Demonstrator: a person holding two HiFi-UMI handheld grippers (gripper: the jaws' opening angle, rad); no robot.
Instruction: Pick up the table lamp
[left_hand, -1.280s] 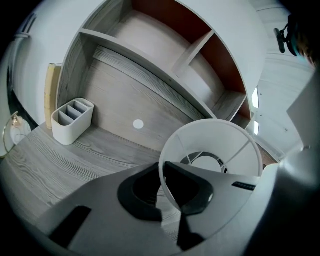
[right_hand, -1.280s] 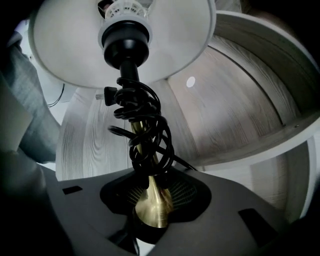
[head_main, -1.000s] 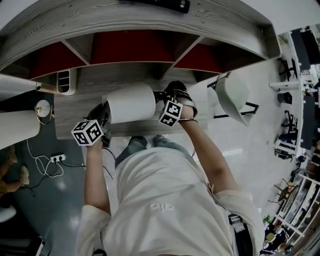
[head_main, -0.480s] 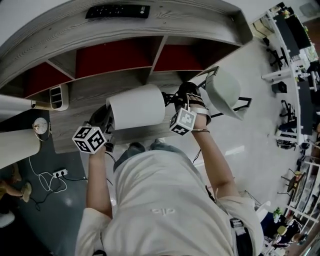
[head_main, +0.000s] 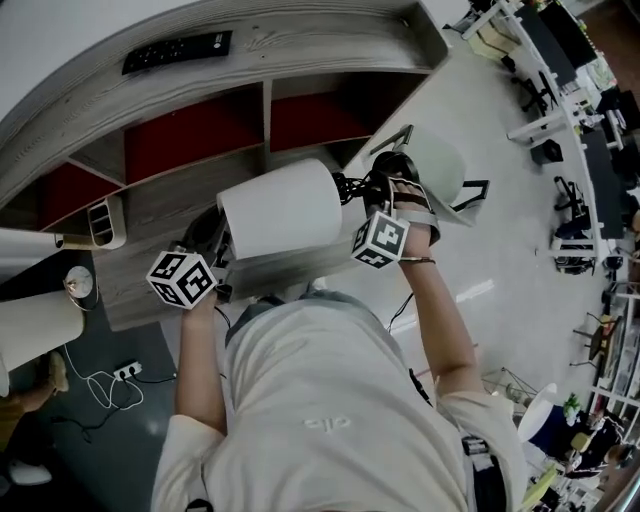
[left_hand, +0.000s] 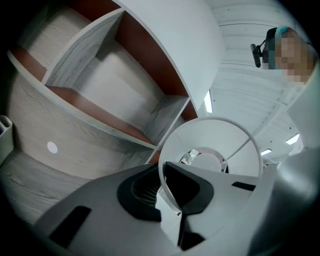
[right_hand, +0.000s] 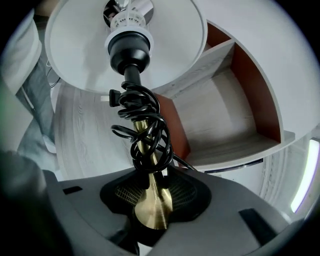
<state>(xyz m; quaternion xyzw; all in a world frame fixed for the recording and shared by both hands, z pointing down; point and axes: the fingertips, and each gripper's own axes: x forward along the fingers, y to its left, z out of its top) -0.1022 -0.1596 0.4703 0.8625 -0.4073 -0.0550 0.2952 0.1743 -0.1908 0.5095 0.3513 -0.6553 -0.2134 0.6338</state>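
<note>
The table lamp has a white drum shade (head_main: 280, 210) and hangs tipped on its side above the desk, between my two grippers. My left gripper (head_main: 212, 240) is shut on the shade's thin rim (left_hand: 161, 175), one pad inside and one outside. In the left gripper view the bulb fitting (left_hand: 202, 159) shows inside the shade. My right gripper (head_main: 376, 190) is shut on the brass stem (right_hand: 152, 197) where it flares toward the base. A black cord (right_hand: 142, 125) is wound round the stem below the black socket (right_hand: 129, 47). The lamp's base is hidden.
Behind the lamp stands a grey wooden desk (head_main: 150, 215) with red-backed shelf cubbies (head_main: 195, 135); a black remote (head_main: 178, 52) lies on top. A white chair (head_main: 445, 165) stands to the right. A white holder (head_main: 100, 222), other white shades (head_main: 35, 325) and a floor power strip (head_main: 128, 372) lie left.
Both grippers have lifted the lamp up off the desk and carried it to the right; the shade now looks bigger and nearer. Both grips are unchanged.
</note>
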